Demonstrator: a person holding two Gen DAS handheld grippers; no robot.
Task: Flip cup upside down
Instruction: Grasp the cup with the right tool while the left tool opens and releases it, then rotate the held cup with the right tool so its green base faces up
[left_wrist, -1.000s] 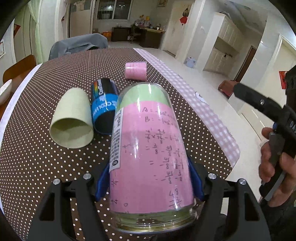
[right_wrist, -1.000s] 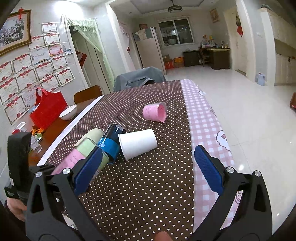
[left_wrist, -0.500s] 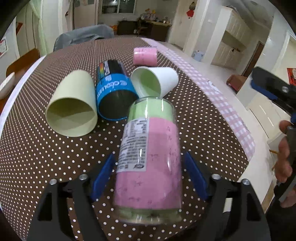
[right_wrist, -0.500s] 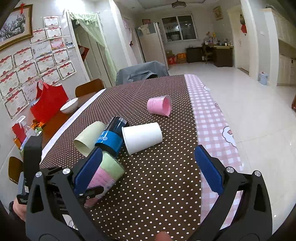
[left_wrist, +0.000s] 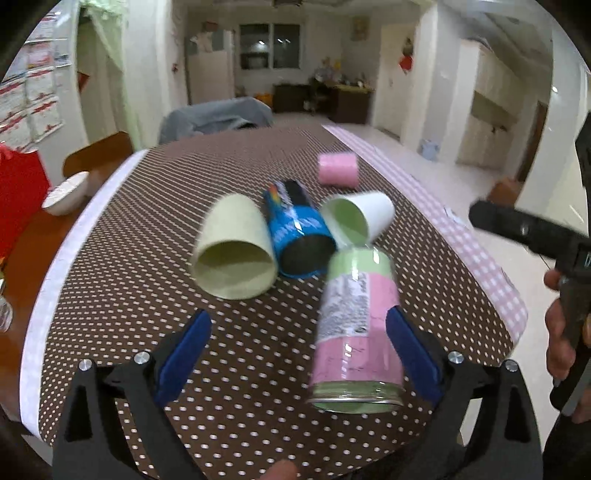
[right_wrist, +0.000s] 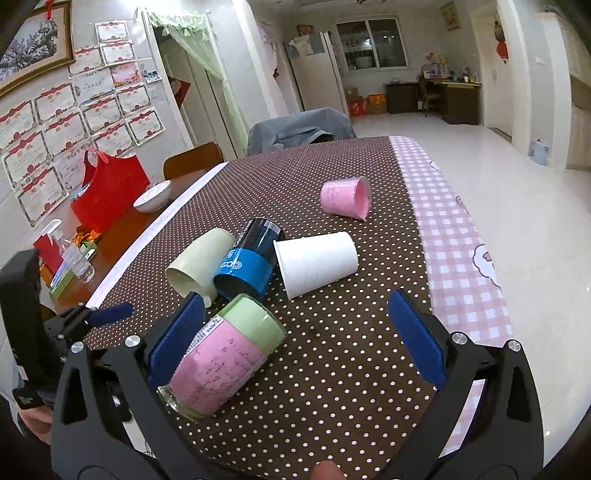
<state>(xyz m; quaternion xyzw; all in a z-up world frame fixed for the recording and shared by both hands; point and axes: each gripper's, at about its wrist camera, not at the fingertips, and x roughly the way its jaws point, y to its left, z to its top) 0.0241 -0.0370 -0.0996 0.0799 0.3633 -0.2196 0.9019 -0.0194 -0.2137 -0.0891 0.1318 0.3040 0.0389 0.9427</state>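
A clear glass cup with pink and green paper inside (left_wrist: 356, 328) lies on its side on the dotted tablecloth, its open rim toward me; it also shows in the right wrist view (right_wrist: 227, 354). My left gripper (left_wrist: 299, 354) is open, and the cup lies free against its right finger (left_wrist: 413, 354). My right gripper (right_wrist: 295, 332) is open and empty above the near table edge, the cup beside its left finger (right_wrist: 177, 332).
Several other cups lie on their sides behind: a pale green one (left_wrist: 234, 251), a blue and black one (left_wrist: 299, 236), a white one (left_wrist: 356, 218) and a pink one (left_wrist: 338, 169). A white bowl (left_wrist: 64, 194) and red bag (right_wrist: 107, 192) stand left. The table edge (left_wrist: 509, 306) is right.
My left gripper has opened and let go of the glass cup, which now lies on the table. The gripper has drawn back and lifted its view. The right gripper has stayed open.
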